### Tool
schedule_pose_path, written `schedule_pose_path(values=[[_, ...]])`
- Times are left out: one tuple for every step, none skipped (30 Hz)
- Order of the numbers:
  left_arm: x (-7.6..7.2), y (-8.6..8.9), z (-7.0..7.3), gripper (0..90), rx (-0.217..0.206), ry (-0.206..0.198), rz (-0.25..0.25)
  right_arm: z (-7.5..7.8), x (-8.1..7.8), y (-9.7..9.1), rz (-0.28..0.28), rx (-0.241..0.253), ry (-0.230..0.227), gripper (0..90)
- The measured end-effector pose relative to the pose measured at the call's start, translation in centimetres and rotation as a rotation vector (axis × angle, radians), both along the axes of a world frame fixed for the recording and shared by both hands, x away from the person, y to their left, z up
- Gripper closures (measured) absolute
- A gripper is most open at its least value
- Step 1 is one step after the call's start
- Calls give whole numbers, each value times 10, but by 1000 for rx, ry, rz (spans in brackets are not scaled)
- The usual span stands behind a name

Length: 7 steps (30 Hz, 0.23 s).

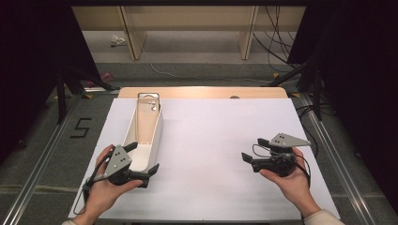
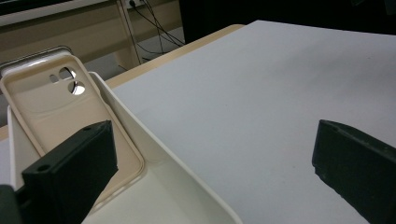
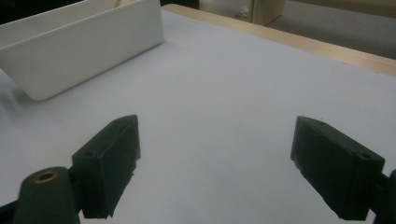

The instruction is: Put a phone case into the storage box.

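Note:
A long white bin (image 1: 156, 132) lies lengthwise on the left of the white table top (image 1: 216, 136). A beige phone case (image 1: 146, 123) with camera holes leans inside it; it shows close up in the left gripper view as the phone case (image 2: 56, 107) against the bin wall (image 2: 159, 158). My left gripper (image 1: 144, 157) is open at the bin's near end. One jaw is over the inside and the other over the table, and they hold nothing (image 2: 215, 140). My right gripper (image 1: 254, 149) is open over bare table on the right, pointing toward the bin (image 3: 88, 42), with an empty gap (image 3: 217, 130).
A strip of wooden table edge (image 1: 202, 92) runs behind the white sheet. On the floor beyond are shelf legs (image 1: 247, 42) and cables (image 1: 277, 47). A "5" mark (image 1: 80, 127) is on the floor at left, and metal rails (image 1: 328, 140) flank the table.

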State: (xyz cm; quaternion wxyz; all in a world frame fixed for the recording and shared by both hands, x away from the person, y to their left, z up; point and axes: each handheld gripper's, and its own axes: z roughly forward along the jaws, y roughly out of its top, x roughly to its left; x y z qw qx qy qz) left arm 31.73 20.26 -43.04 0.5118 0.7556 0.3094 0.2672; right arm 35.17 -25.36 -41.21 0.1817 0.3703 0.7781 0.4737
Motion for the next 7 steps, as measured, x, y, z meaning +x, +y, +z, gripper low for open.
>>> schedule_pose_path(values=[[0,0,0,0,-4,4,-2,0,-1,-1,-3,2,1,167],[0,-1,0,0,-5,5,-4,0,-1,-1,-2,3,-2,167],[0,-1,0,0,-2,3,-4,0,-1,-2,-6,4,-2,167],[0,-2,0,0,-2,3,-4,0,-1,-2,-6,5,0,167],[0,-2,-1,0,1,3,-3,0,-1,-3,-8,6,2,167],[0,-2,-1,0,2,3,-3,0,-1,-3,-8,5,2,167],[0,-1,-1,0,5,4,-1,0,-1,-3,-8,4,2,167]])
